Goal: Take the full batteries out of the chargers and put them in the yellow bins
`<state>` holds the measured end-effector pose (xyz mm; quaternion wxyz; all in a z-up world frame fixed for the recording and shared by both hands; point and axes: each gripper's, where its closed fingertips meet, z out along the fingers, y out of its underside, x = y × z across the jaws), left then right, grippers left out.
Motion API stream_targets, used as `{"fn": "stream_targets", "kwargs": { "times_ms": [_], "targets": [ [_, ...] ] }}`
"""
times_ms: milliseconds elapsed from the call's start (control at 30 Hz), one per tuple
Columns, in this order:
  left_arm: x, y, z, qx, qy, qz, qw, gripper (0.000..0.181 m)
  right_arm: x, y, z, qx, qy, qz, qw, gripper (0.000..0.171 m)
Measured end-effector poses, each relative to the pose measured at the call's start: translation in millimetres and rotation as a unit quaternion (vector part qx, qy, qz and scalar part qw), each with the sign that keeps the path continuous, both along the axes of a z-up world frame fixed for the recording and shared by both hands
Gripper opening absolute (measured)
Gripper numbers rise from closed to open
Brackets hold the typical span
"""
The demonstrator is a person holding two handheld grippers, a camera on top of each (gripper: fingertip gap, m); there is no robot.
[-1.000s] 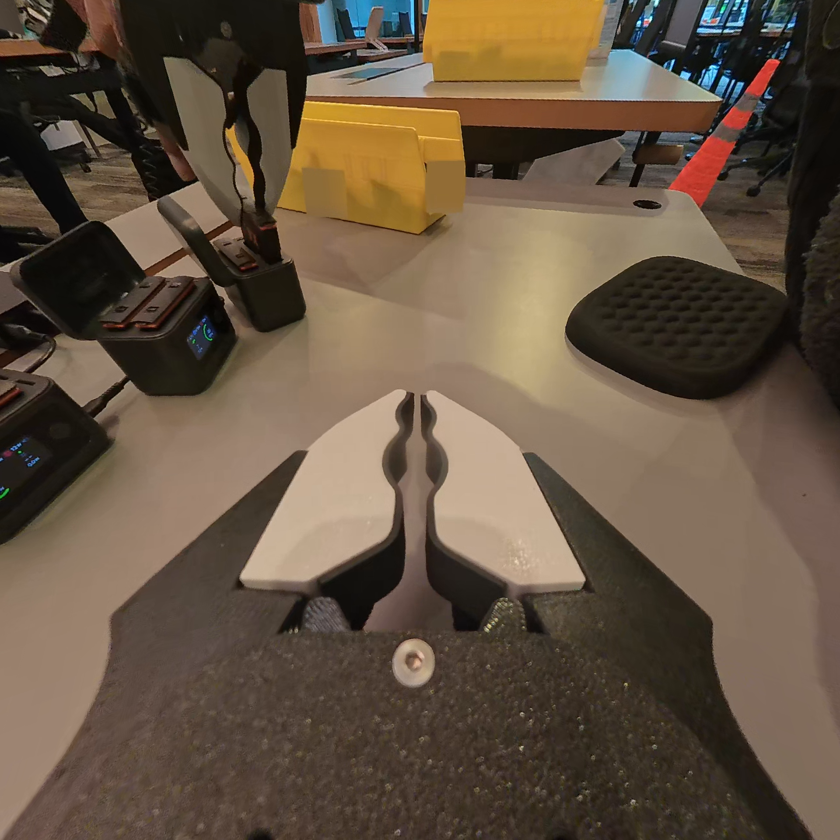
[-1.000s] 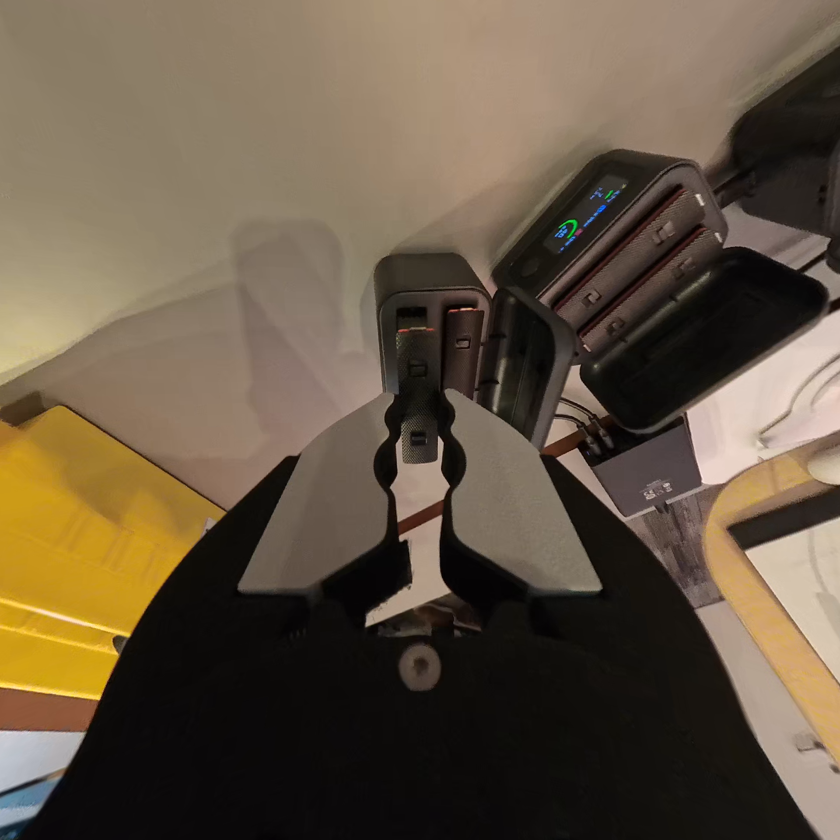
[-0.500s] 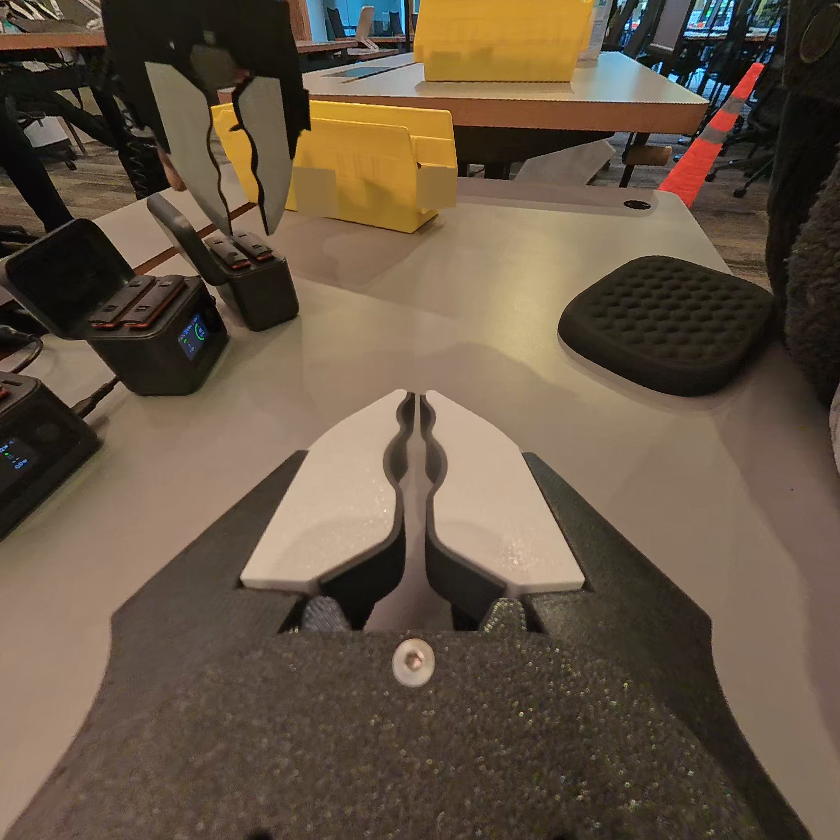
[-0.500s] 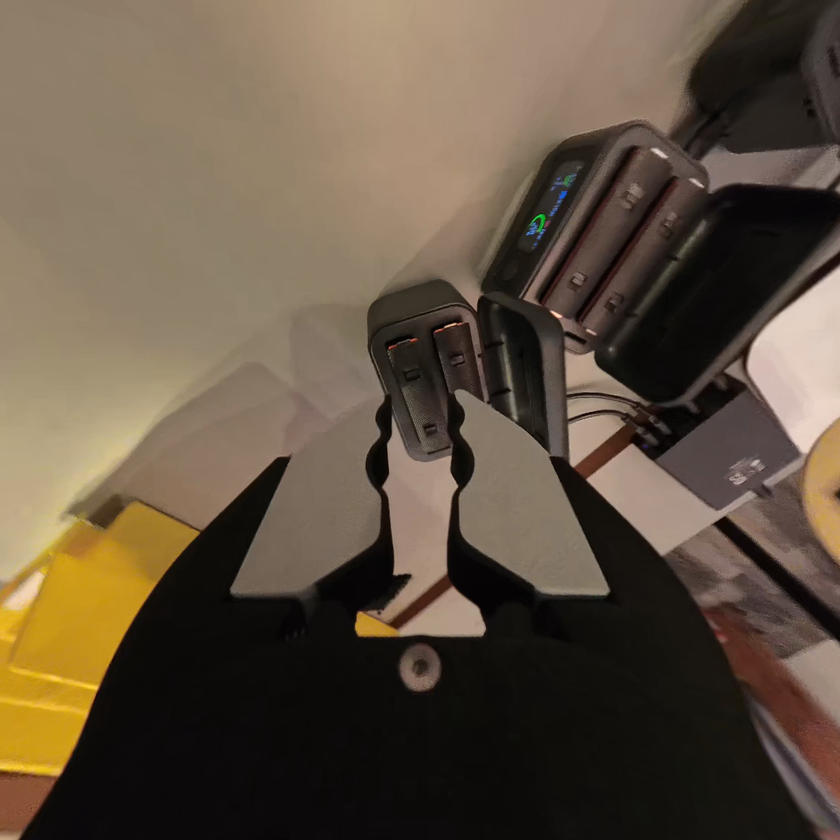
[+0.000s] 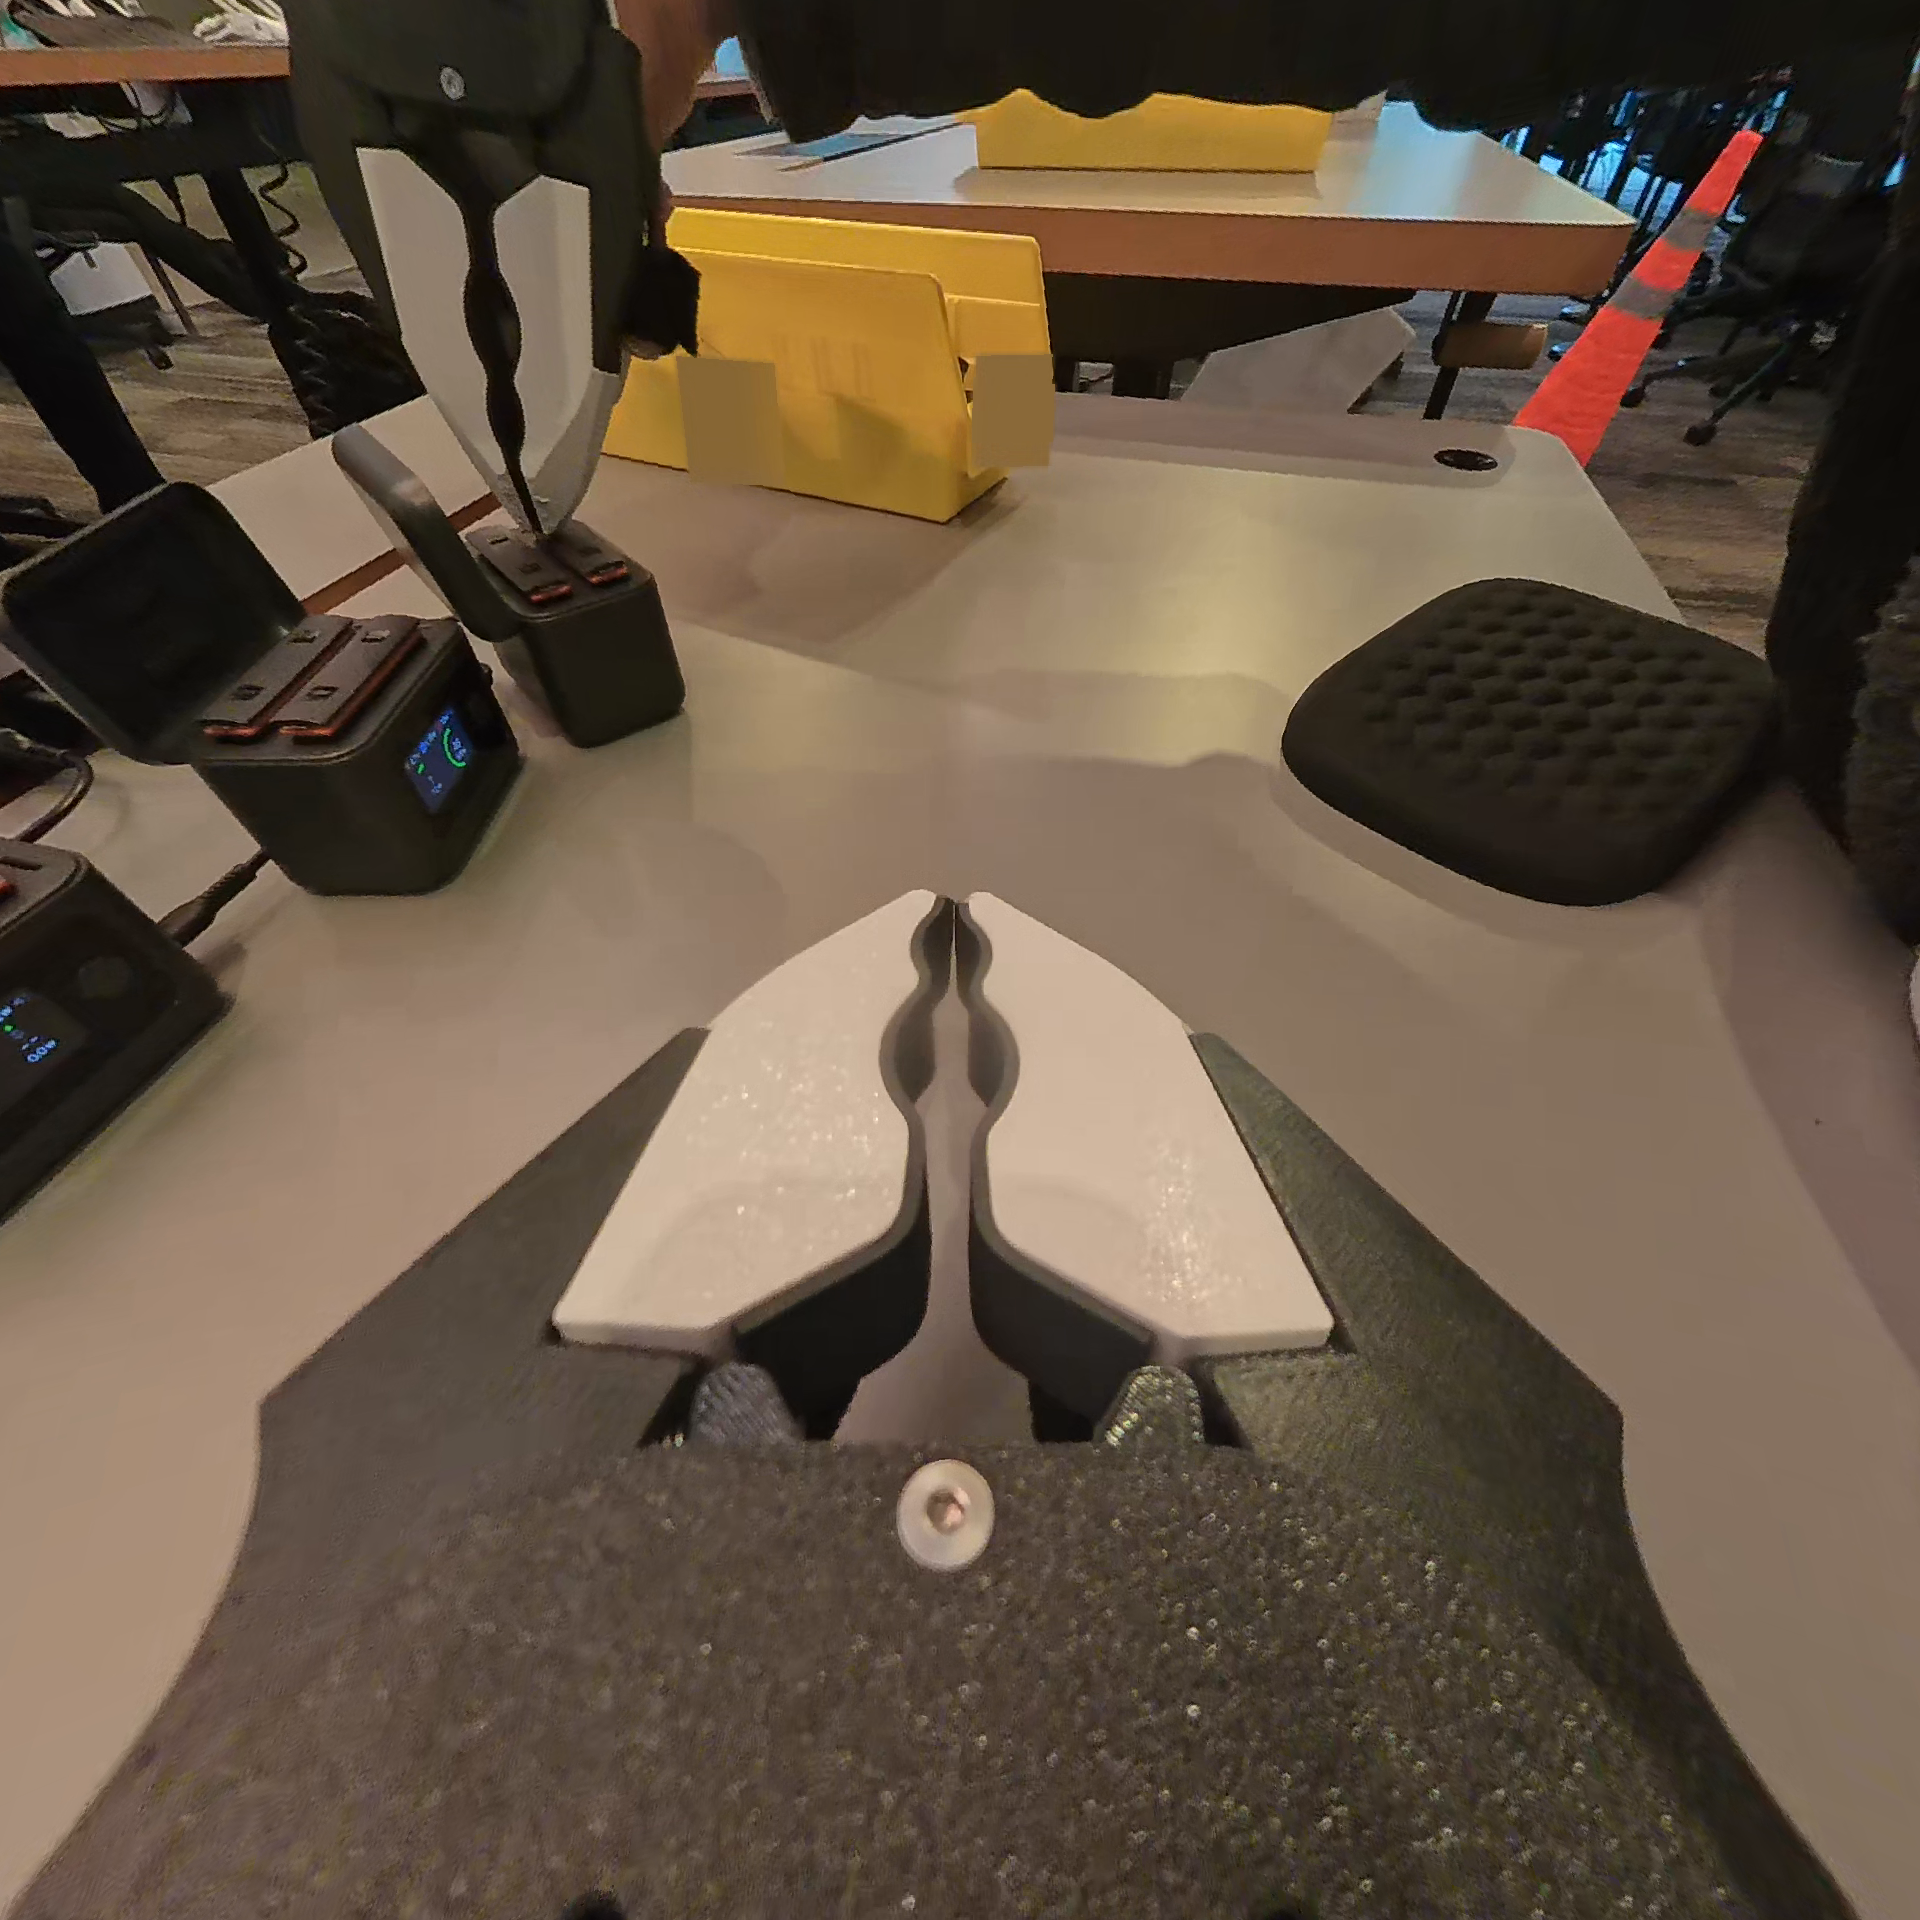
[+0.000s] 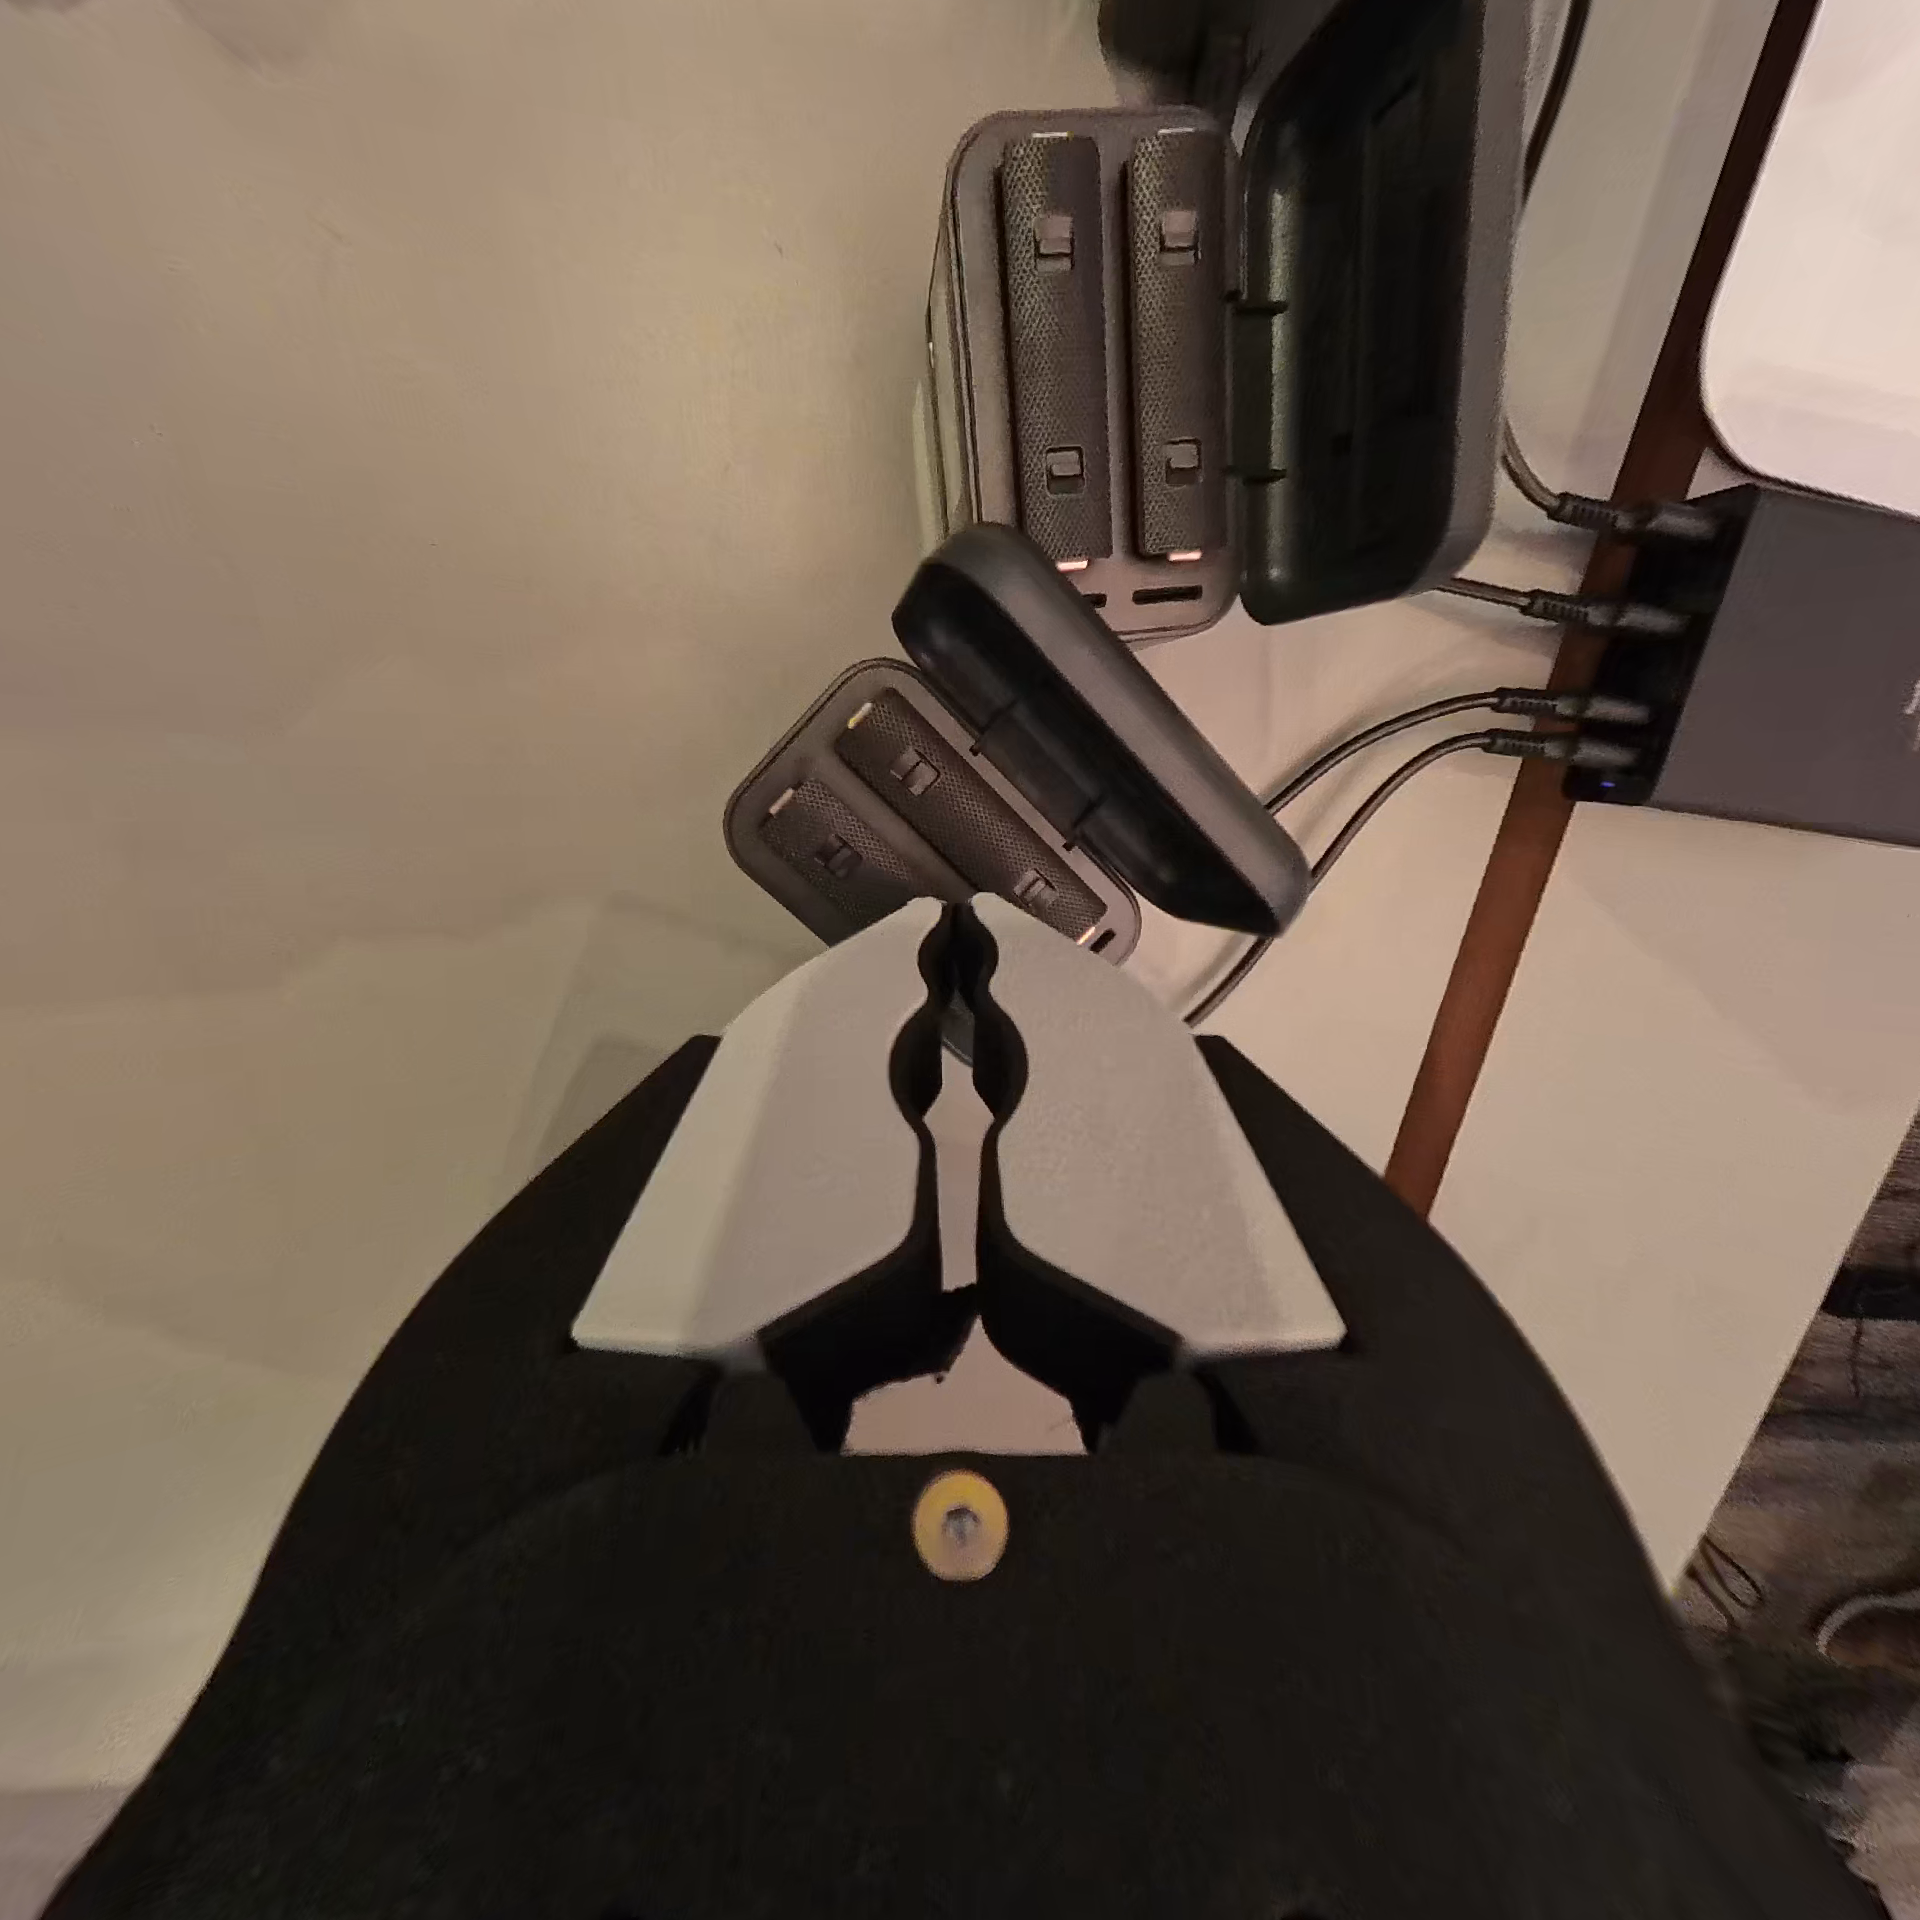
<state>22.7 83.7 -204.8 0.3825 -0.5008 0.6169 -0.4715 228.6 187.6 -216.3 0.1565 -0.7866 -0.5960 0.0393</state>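
My left gripper [image 5: 954, 906] is shut and empty, low over the grey table [image 5: 1039, 665]. My right gripper [image 6: 956, 914] is shut, with nothing between its pads. Its closed tips rest at the top of the two dark batteries [image 6: 966, 816] that sit in the small open charger [image 6: 769, 831]. The left wrist view shows it too [image 5: 530, 509], pointing down onto that charger [image 5: 597, 665]. A second open charger [image 6: 977, 343] with two batteries stands beyond. The yellow bin [image 5: 831, 416] stands behind the chargers.
A charger with a lit display [image 5: 353, 790] and another [image 5: 62, 1039] stand at the left. Cables run to a dark power hub [image 6: 1787, 665]. A black honeycomb pad [image 5: 1527, 738] lies at the right. A farther table carries another yellow bin [image 5: 1153, 135]; an orange cone [image 5: 1652, 281] stands behind. My right fingertips sit around 25 centimeters from my left ones. The dark power hub [image 6: 1787, 665] is closer to my right gripper, around 20 centimeters from its tips; the left tips are 40 centimeters off.
My right gripper held a battery partly raised from the small charger, opened and lifted off with the battery down in its slot, then closed and came down onto the battery tops. My left gripper closed fully.
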Motion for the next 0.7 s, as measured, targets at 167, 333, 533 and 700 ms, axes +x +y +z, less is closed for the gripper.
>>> {"fn": "stream_targets", "kwargs": {
  "times_ms": [167, 333, 533, 700],
  "targets": [
    [1, 1, -2, 0.000, 0.005, 0.002, 1.000, 0.000, 0, 1, -1, 0.007, -0.022, 0.003, 1.000, 0.000],
    [1, 1, -2, -0.001, 0.007, 0.002, 1.000, 0.000, 0, 0, -1, 0.004, -0.030, 0.003, 1.000, 0.000],
    [2, 1, -1, 0.002, 0.004, 0.007, 1.000, 0.000, 0, 1, -1, 0.017, -0.071, -0.008, 0.997, 0.000],
    [0, 5, 6, -0.003, -0.018, 0.019, 1.000, 0.000, 2, 8, 16, 0.112, -0.057, -0.069, 0.990, 0.000]
  ]
}}
